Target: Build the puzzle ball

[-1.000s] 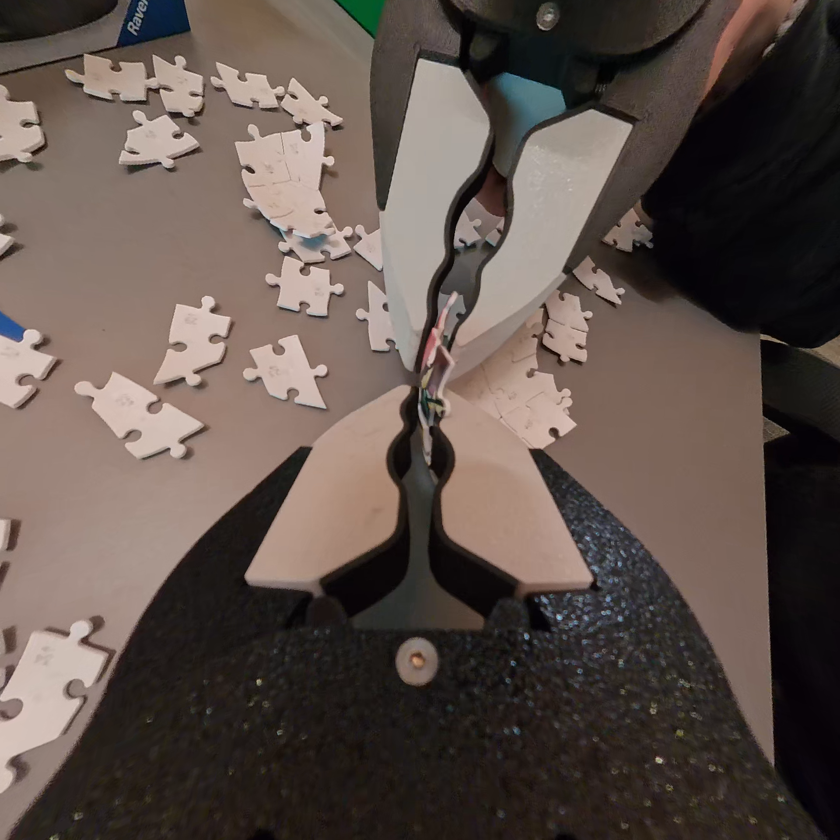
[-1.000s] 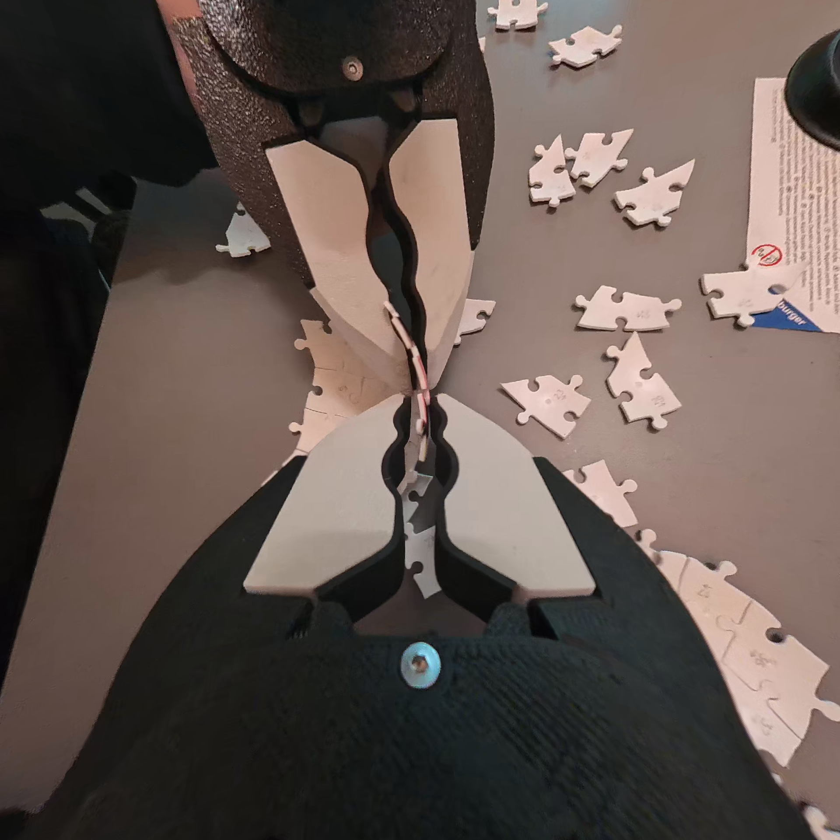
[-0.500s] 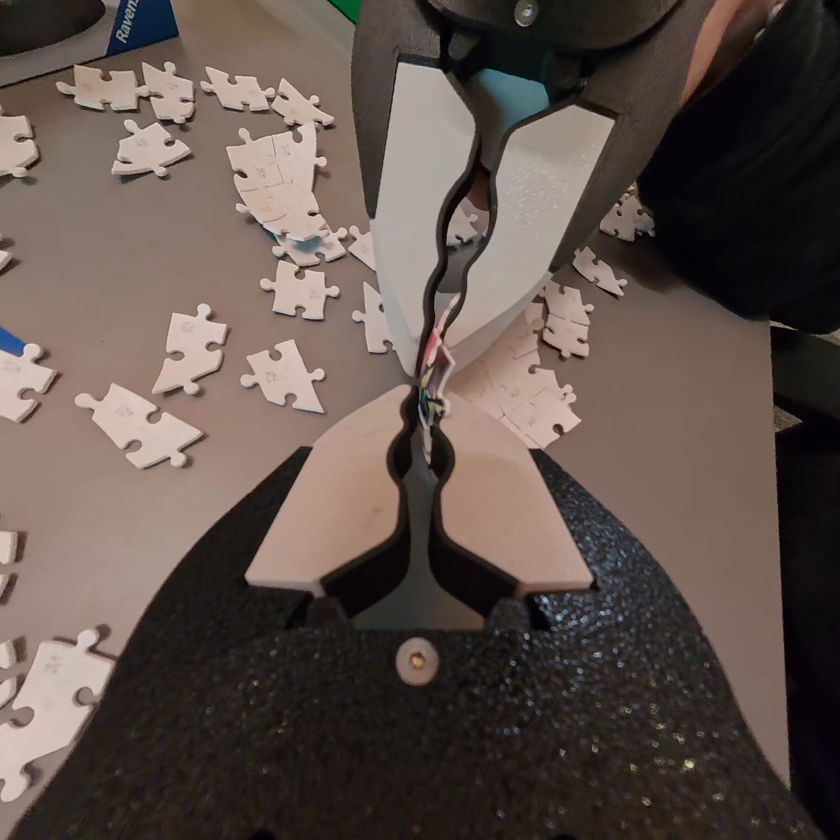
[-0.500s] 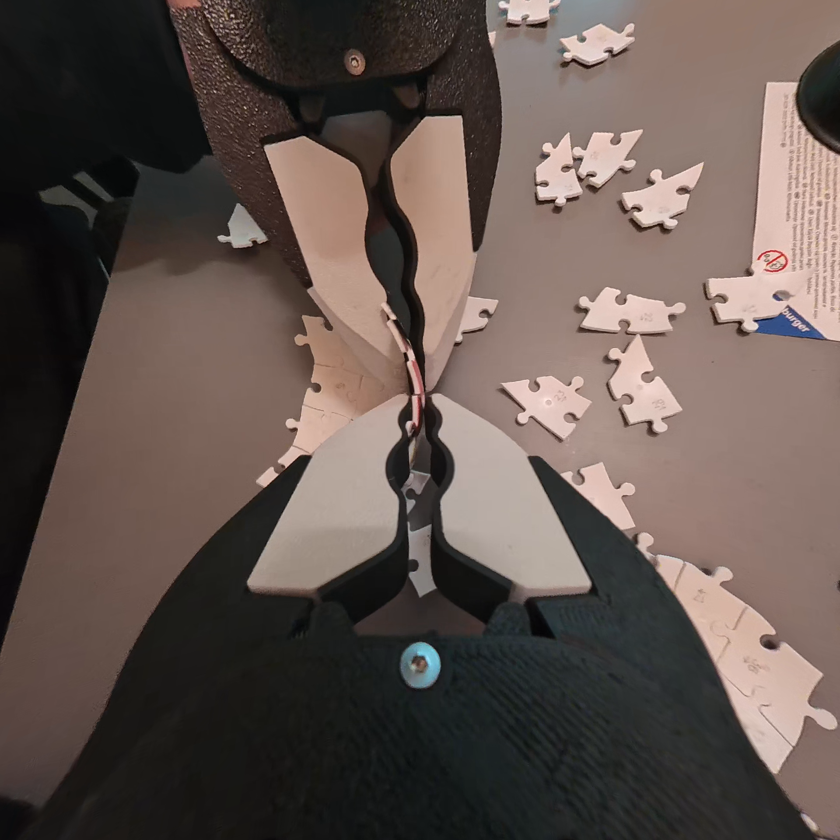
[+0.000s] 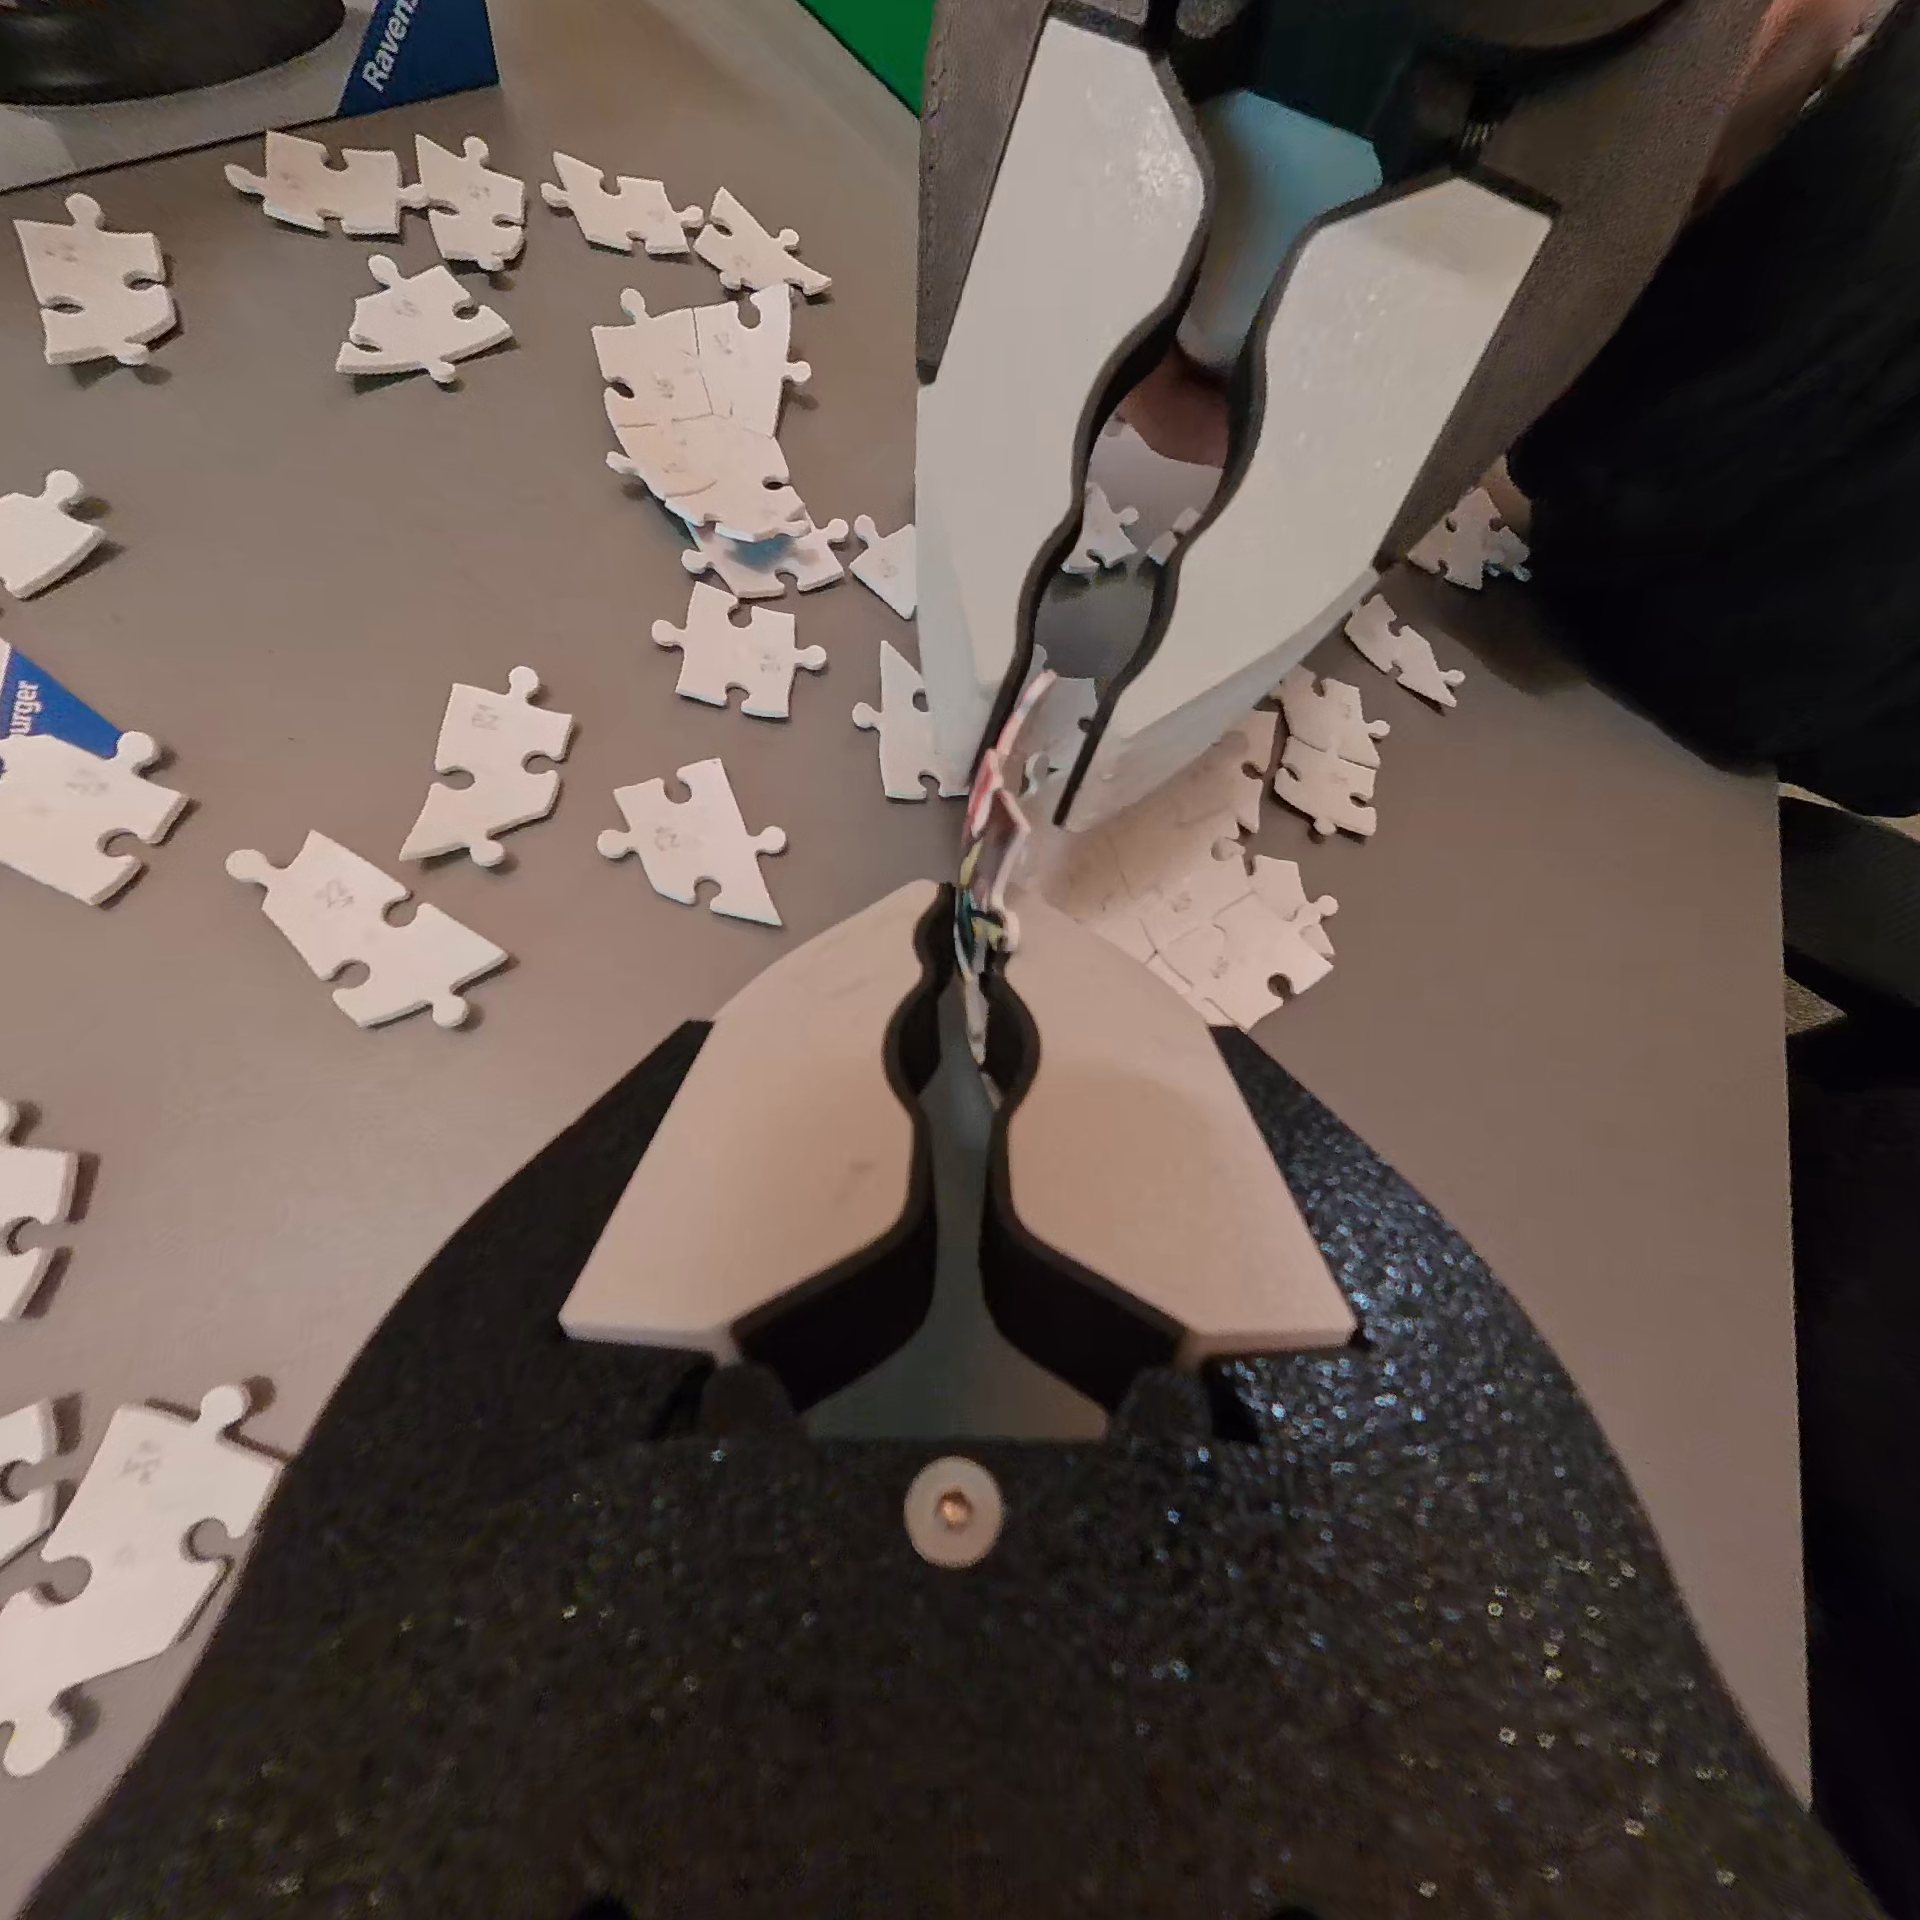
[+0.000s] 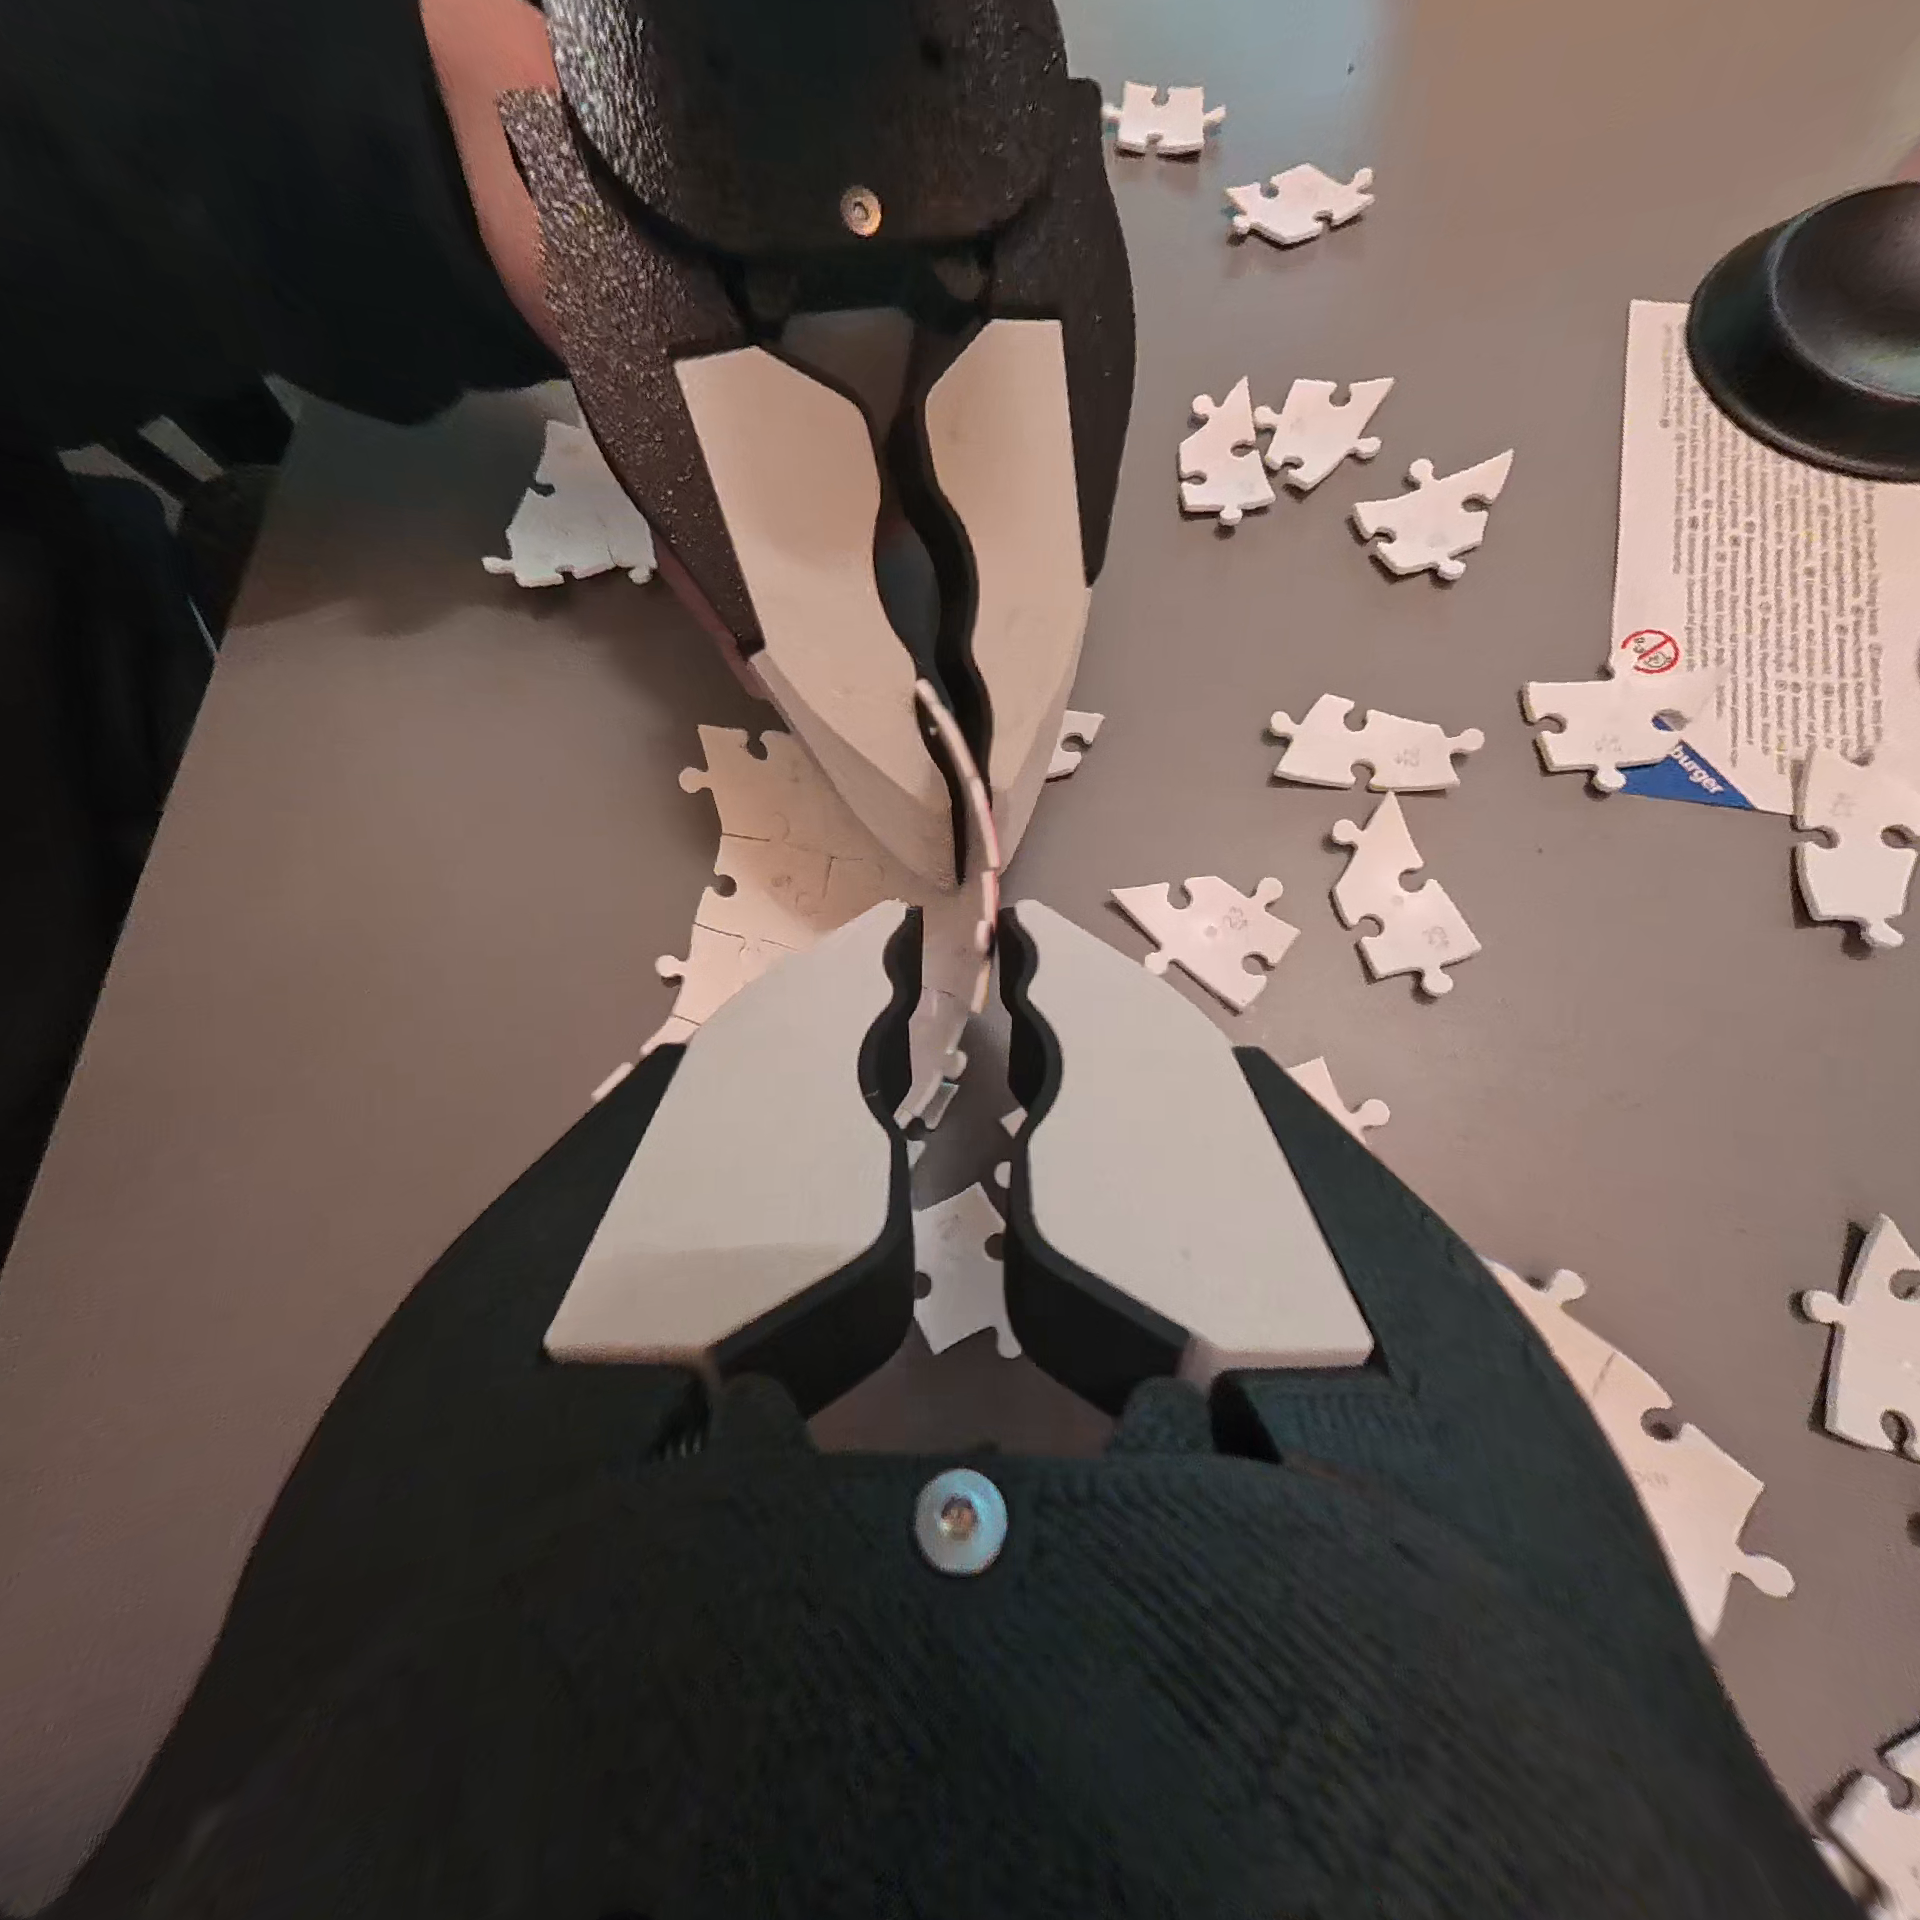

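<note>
My left gripper (image 5: 971, 906) is shut on a curved strip of joined puzzle pieces (image 5: 994, 831), held edge-on above the grey table (image 5: 1507, 1143). The strip's printed side is colourful and its back is white. My right gripper (image 6: 956, 914) faces the left one tip to tip, and its jaws stand apart. The strip (image 6: 943, 971) stands between them, close along one finger, with a clear gap to the other. In the right wrist view, the left gripper (image 6: 971, 831) pinches the strip's far end. In the left wrist view, the right gripper (image 5: 1023, 790) is open around the strip's other end.
Several loose white puzzle pieces (image 5: 691, 836) lie face down on the table. A joined cluster (image 6: 774, 831) lies under the grippers. A leaflet (image 6: 1756, 582) and a black round object (image 6: 1829, 332) are at the right. A person's dark sleeve (image 5: 1766, 416) is near the table edge (image 5: 1782, 1143). The tips of both grippers are at nearly the same place. The black round object (image 6: 1829, 332) is about equally far from each gripper, around 25 cm.
My right gripper's jaws have opened and let go of the strip, which they pinched a second ago. My left gripper keeps its hold, and both have barely moved.
</note>
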`<state>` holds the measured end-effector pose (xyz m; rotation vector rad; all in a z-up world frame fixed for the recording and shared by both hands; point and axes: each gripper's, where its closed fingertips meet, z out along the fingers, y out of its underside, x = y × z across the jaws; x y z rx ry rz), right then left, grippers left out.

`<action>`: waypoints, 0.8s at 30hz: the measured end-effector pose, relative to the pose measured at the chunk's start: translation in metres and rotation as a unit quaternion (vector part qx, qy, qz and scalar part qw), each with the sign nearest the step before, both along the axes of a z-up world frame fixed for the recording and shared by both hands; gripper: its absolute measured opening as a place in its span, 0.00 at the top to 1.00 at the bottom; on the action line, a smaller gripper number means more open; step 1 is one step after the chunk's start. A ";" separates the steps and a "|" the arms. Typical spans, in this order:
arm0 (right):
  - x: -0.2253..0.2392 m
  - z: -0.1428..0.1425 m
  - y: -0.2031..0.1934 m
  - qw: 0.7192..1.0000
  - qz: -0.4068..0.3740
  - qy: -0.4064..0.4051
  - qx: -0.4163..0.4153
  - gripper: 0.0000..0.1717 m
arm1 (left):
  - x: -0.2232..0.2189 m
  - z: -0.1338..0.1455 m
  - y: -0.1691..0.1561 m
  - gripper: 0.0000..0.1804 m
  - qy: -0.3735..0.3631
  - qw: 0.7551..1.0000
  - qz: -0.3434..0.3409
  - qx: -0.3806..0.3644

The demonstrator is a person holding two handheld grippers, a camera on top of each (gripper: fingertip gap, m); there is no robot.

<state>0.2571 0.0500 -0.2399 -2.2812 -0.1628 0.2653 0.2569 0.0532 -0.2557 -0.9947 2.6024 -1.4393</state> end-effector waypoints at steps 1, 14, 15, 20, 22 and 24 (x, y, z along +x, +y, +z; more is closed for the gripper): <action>0.001 -0.002 0.001 1.000 -0.002 -0.011 -0.003 0.92 | 0.000 0.000 0.000 0.99 0.000 1.000 0.000 0.000; 0.004 -0.010 0.004 0.999 -0.018 -0.026 -0.027 0.97 | 0.000 -0.002 0.000 0.99 -0.002 1.000 -0.003 0.001; 0.004 -0.010 0.004 0.999 -0.018 -0.030 -0.027 0.97 | 0.000 -0.002 0.000 0.99 -0.002 1.000 -0.003 0.001; 0.007 -0.009 0.007 0.999 -0.025 -0.042 -0.021 0.97 | 0.002 -0.002 0.003 0.99 -0.004 1.000 0.003 0.002; 0.005 -0.009 0.007 0.999 -0.023 -0.043 -0.018 0.97 | 0.001 -0.001 0.003 0.99 -0.002 1.000 0.003 -0.004; 0.005 -0.010 0.005 0.998 -0.023 -0.044 -0.025 0.92 | 0.001 -0.001 0.002 0.99 -0.005 1.000 0.000 -0.008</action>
